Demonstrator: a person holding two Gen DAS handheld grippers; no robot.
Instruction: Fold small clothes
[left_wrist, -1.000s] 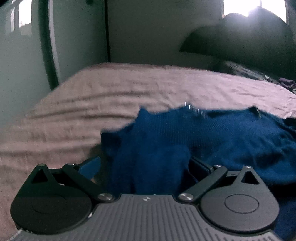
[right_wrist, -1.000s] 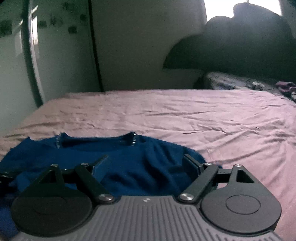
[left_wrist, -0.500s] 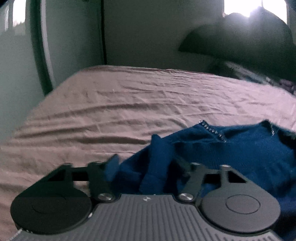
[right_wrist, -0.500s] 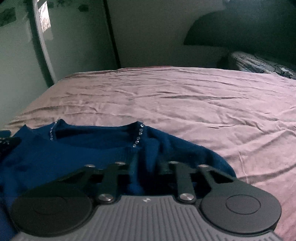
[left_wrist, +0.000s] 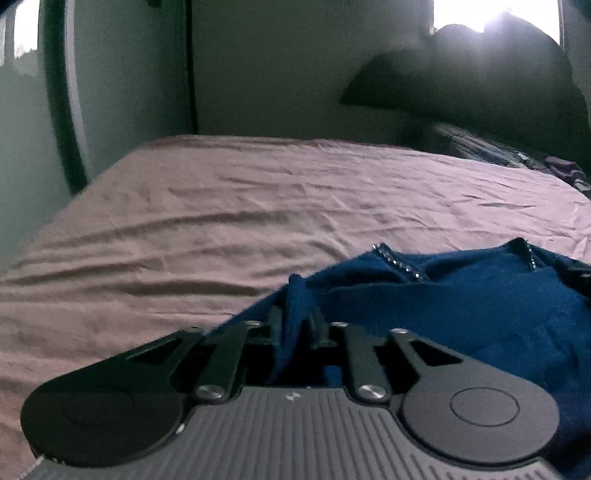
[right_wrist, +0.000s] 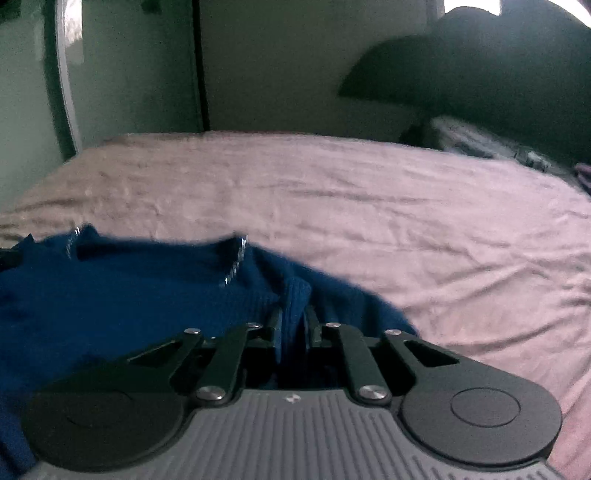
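The left claw (left_wrist: 295, 325) is pinched nearly closed on a raised fold of the blue sweater (left_wrist: 461, 306), the knit bunched up between its two fingers. The right claw (right_wrist: 293, 325) is drawn in the same way, gripping another ridge of the same sweater (right_wrist: 129, 295). From the left wrist view the garment spreads to the right of the claw; from the right wrist view it spreads to the left — so it lies between the two, on the mauve bed sheet (left_wrist: 258, 221). A sparkly trim (left_wrist: 399, 264) edges the neckline. The sweater's lower part is hidden behind each claw body and cut off at the frame edges. The right wrist view is blurred. Dark pillows (left_wrist: 480, 85) beyond are hard to make out. No writing can be read — only a small mark on each claw body.
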